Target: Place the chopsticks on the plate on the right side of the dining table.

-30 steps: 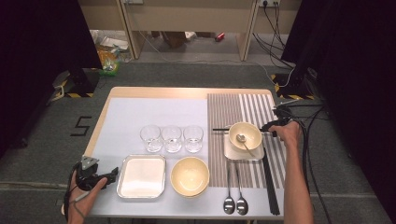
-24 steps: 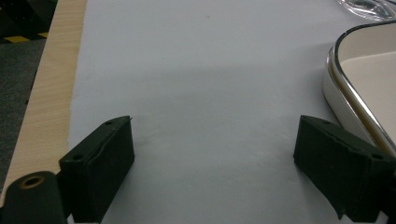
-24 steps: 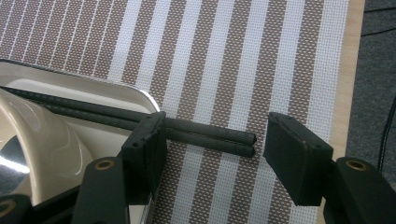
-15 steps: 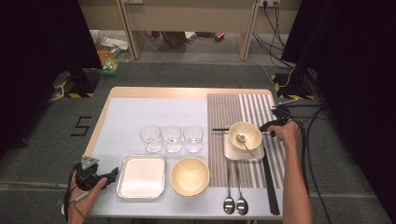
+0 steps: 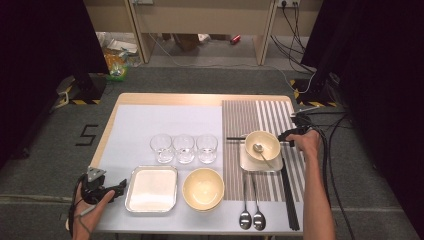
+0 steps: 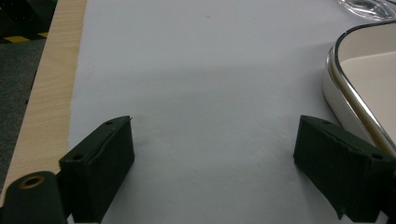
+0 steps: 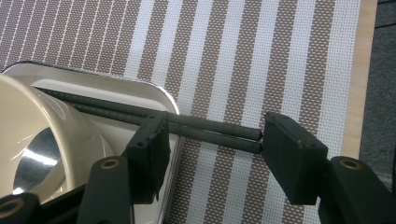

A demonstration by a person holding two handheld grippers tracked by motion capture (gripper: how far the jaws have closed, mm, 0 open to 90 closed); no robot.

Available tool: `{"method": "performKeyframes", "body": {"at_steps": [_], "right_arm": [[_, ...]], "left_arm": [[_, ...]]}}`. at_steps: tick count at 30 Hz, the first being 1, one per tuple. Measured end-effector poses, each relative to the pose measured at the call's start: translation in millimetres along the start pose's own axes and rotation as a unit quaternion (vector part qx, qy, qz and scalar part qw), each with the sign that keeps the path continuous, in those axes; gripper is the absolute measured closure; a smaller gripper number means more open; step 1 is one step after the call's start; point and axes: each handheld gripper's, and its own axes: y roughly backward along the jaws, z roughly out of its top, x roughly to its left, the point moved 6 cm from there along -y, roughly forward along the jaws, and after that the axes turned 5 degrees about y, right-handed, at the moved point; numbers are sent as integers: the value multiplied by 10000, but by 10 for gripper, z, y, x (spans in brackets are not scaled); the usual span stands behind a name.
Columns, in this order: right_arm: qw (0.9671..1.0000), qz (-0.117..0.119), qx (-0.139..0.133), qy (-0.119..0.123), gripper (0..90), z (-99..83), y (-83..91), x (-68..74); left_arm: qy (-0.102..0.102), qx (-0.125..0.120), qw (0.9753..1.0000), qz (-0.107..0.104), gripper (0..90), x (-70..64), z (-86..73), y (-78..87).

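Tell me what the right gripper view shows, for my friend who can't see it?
The right gripper, jaws open, hangs over the ends of two dark chopsticks that run across a small tray behind a cream bowl. Underneath is a brown and white striped mat.

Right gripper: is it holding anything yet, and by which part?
Nothing held. The right gripper stands open around the end of the dark chopsticks, jaws not closed on them. The left gripper is open over bare table.

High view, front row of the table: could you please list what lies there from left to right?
Left gripper → rectangular metal tray → empty cream bowl → two metal spoons → pair of long black chopsticks.
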Motion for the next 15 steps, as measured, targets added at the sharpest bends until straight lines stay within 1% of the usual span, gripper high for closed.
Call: {"method": "performKeyframes", "body": {"at_steps": [6, 11, 15], "right_arm": [[10000, 8, 26, -1, 418, -5, 2, 2], [9999, -21, -102, -58, 412, 13, 55, -13], [9996, -80, -264, 25, 409, 52, 152, -33]], "left_arm": [[1, 1, 10000, 1, 111, 0, 0, 0], [0, 3, 10000, 2, 111, 0, 0, 1], [-1, 8, 10000, -3, 111, 0, -1, 1]]}}
